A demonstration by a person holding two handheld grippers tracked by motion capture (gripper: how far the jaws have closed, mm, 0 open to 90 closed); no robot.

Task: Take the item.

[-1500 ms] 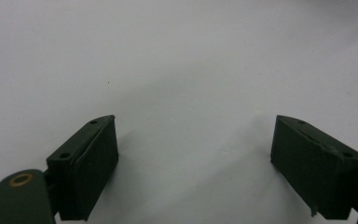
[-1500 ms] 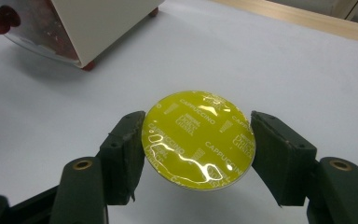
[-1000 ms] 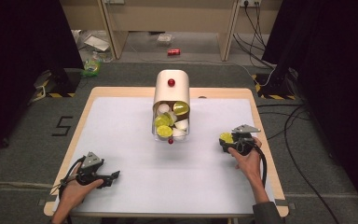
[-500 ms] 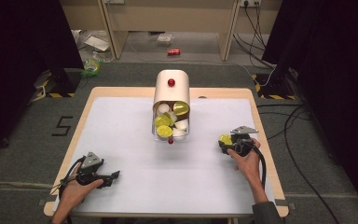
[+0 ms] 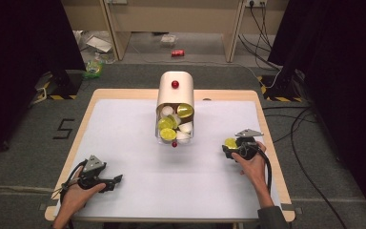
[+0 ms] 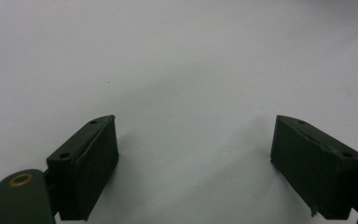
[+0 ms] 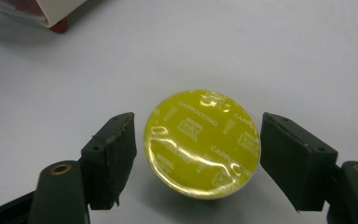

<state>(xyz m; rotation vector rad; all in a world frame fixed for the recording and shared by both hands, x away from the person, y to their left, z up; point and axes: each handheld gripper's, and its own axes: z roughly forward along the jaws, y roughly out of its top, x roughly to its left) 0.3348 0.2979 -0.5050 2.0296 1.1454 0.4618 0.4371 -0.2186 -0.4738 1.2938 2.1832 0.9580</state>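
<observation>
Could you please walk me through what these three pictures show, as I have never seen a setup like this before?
There is no robot here: a person sits at a table with a white top and holds a hand tool with two black jaws in each hand. The high view comes from a fixed camera above the table. The other two come from small cameras riding on the tools, looking along their jaws.

The left gripper rests near the table's front left corner, jaws wide apart over bare white surface. The right gripper has a yellow coffee capsule, printed "Cappuccino", between its jaws; small gaps show on both sides, so it is not clamped.

In the middle lies a cream dispenser on its side, with yellow and white capsules in its open end.
</observation>
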